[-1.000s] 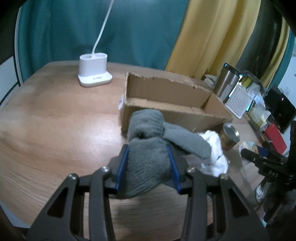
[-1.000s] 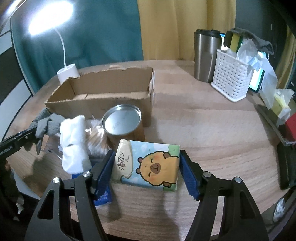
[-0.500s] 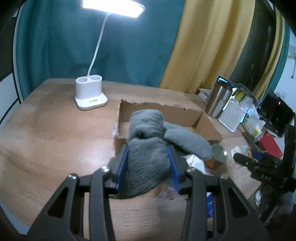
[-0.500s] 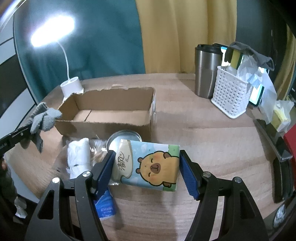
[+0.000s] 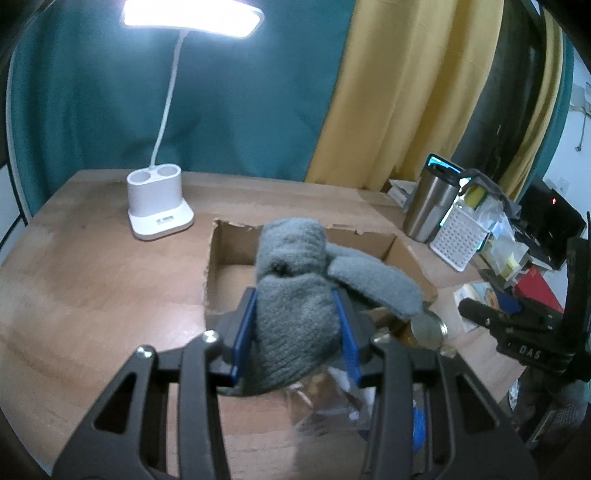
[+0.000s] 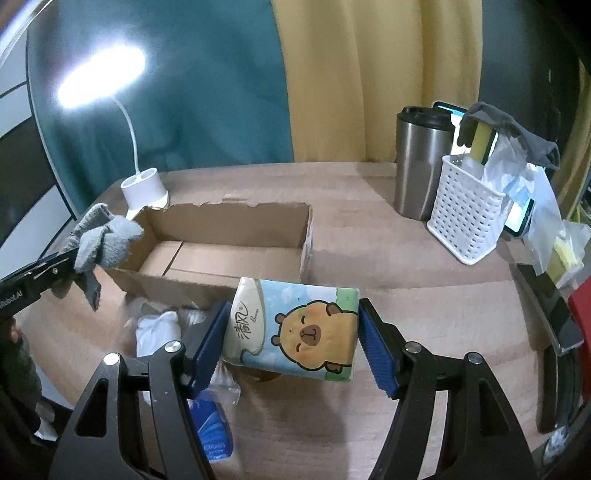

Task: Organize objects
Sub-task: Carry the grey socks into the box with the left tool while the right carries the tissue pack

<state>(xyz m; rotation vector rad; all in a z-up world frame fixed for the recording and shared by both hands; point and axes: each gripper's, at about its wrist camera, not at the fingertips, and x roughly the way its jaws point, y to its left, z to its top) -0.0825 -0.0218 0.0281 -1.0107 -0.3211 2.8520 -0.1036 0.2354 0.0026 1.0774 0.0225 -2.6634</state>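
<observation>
Left gripper (image 5: 295,332) clamps a grey glove (image 5: 295,295); right gripper (image 6: 291,343) clamps a tissue pack (image 6: 295,328). Both are mid-carry; next, lower each into the box (image 6: 221,254) and release.

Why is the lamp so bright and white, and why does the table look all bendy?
Left wrist view: the lamp head is a washed-out white patch with no detail, and the table edge curves because the fisheye lens bends straight lines. Right wrist view: the same lamp glows with a soft halo, the corners go dark, and the tissue pack looks sharp.
</observation>
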